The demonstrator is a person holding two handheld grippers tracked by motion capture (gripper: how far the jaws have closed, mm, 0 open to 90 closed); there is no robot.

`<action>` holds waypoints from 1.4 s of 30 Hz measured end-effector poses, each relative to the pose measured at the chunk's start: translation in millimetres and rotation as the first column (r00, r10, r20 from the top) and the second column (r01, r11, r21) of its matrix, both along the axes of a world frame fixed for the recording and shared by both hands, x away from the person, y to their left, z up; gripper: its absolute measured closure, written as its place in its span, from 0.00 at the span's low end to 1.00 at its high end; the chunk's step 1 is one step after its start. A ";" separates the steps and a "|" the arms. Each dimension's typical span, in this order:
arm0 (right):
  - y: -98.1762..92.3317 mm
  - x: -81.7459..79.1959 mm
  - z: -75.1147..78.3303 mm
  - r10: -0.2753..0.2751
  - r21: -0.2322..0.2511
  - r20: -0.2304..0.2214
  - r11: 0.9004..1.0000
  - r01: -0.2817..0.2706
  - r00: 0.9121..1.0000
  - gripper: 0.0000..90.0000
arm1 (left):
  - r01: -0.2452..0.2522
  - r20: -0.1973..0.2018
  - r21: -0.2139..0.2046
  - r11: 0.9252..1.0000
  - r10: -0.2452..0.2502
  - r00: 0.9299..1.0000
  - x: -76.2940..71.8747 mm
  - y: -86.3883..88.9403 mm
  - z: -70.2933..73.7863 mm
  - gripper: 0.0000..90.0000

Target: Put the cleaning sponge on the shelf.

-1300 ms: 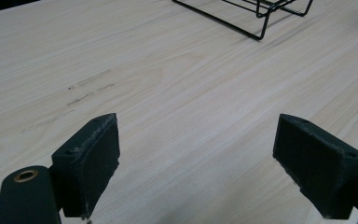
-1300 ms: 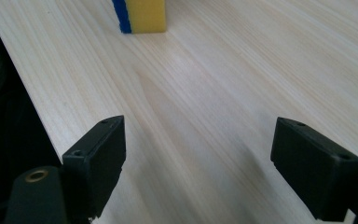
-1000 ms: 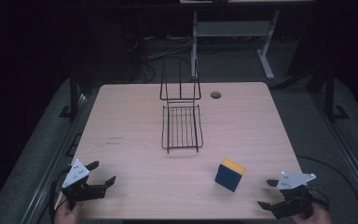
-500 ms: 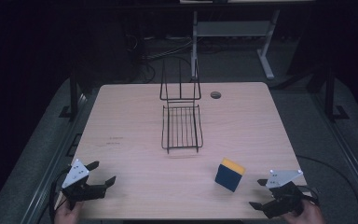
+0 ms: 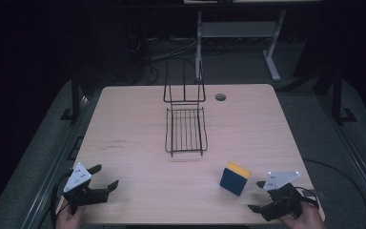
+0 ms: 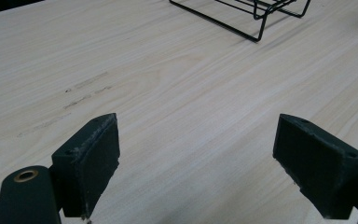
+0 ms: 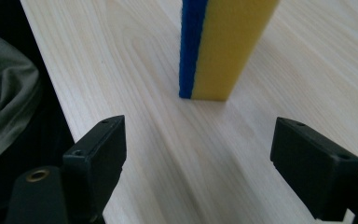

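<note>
- The blue-and-yellow block (image 5: 235,178) stood upright on the table (image 5: 267,124), just ahead of the right gripper (image 5: 257,196) and a little to its inner side, not touching it.
- In the right gripper view the block (image 7: 223,46) rose straight in front of the gap between the jaws, its blue face towards the left jaw and its yellow face towards the right.
- The right gripper's jaws stood wide apart with nothing between them, above the near table edge.
- The left gripper (image 5: 106,175) sat well apart from the block, at the near left corner, jaws likewise spread and empty (image 6: 196,154).
- The black wire rack (image 5: 186,129) lay farther out, ahead of both grippers near the table's middle; its near corner (image 6: 256,18) showed beyond the left jaws.
- A small dark round hole (image 5: 220,97) lay past the rack, near the far edge.
</note>
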State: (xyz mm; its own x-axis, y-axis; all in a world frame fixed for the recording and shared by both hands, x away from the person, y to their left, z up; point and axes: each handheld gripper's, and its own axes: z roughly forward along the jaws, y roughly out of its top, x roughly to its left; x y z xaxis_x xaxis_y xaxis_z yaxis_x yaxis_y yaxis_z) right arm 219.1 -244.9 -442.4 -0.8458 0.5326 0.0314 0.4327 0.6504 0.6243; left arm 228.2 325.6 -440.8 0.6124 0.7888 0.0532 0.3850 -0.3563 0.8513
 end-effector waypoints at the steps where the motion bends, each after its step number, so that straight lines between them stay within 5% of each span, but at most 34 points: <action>1: 1.5 0.7 0.4 0.003 0.000 0.002 1.000 -0.003 1.000 0.20 | -0.001 0.000 -0.001 1.000 0.001 1.000 0.0 -0.1 0.0 0.16; 21: 27.6 14.6 12.3 -0.042 0.022 0.008 0.999 0.042 0.999 0.25 | 0.007 -0.001 0.002 1.000 -0.007 1.000 -0.1 -1.4 0.2 0.16; 42: 41.6 26.2 18.5 -0.032 0.029 0.026 0.999 0.032 0.999 0.43 | 0.009 0.004 0.002 1.000 -0.009 1.000 -0.6 -1.0 1.5 0.16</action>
